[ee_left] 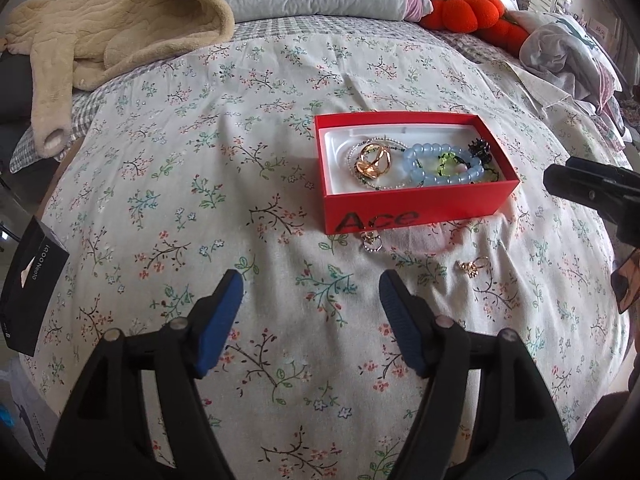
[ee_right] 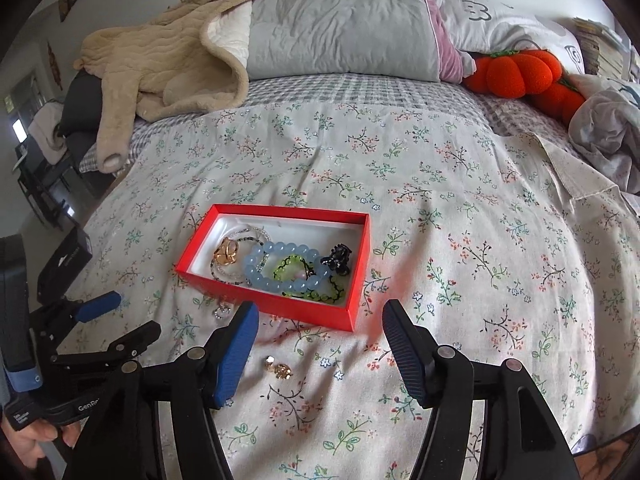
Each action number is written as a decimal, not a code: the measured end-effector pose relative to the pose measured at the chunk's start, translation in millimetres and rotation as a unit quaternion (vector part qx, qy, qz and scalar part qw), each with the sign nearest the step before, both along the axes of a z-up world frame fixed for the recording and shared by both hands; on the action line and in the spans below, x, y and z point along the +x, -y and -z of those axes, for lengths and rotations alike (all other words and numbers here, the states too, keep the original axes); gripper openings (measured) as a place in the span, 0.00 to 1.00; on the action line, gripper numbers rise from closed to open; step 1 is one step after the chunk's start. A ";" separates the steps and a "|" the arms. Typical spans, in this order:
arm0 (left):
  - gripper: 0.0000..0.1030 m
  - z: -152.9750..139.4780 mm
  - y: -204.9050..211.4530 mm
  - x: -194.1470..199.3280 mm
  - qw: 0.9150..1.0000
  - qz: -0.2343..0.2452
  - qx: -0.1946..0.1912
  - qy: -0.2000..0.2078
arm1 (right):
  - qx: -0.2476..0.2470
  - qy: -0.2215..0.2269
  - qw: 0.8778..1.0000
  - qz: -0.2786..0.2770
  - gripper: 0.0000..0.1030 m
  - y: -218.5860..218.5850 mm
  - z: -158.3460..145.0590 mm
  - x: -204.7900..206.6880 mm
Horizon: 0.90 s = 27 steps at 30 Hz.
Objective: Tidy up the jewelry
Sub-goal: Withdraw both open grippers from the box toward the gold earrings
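A red "Ace" box (ee_left: 404,216) (ee_right: 280,308) sits on the floral bedspread. It holds a blue bead bracelet (ee_left: 444,164) (ee_right: 280,268), a gold piece (ee_left: 374,160) (ee_right: 227,257), a green bracelet and a black clip. A small silver ring (ee_left: 372,245) (ee_right: 222,310) lies by the box's near wall. A gold ring (ee_left: 474,267) (ee_right: 279,369) lies loose on the bedspread, just ahead of my right gripper (ee_right: 318,316). Both my left gripper (ee_left: 310,286) and my right gripper are open and empty. The left gripper also shows in the right wrist view (ee_right: 100,306).
A black phone box (ee_left: 30,284) (ee_right: 66,260) lies at the bed's left edge. A beige fleece jacket (ee_left: 108,28) (ee_right: 160,68), grey pillows (ee_right: 340,28) and an orange pumpkin plush (ee_left: 466,10) (ee_right: 516,72) lie at the far end.
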<state>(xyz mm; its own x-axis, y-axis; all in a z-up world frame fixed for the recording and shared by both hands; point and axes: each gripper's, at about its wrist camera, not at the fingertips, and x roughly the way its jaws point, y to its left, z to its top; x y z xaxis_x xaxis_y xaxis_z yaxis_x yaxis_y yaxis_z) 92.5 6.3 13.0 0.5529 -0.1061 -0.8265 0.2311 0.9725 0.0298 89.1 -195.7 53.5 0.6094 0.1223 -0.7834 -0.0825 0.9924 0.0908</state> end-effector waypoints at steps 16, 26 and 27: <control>0.77 11.6 -10.5 -37.8 1.000 0.000 -0.004 0.009 | -0.060 0.031 0.997 -0.046 0.72 -5.3 33.7 -63.5; 0.77 38.4 1.6 -37.2 0.999 0.005 -0.020 0.025 | -0.052 -0.003 0.996 -0.068 0.72 -15.3 86.3 -70.5; 0.77 42.8 2.9 -35.9 0.999 0.006 -0.020 0.025 | -0.051 -0.010 0.996 -0.068 0.72 -16.8 91.9 -69.0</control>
<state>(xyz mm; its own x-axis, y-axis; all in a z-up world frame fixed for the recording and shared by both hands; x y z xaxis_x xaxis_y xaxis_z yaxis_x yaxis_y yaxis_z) 56.6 3.5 -29.7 0.5926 -0.1441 -0.7925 0.2412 0.9705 0.0038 20.0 -178.8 -38.4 0.5769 0.1217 -0.8077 -0.2158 0.9764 -0.0070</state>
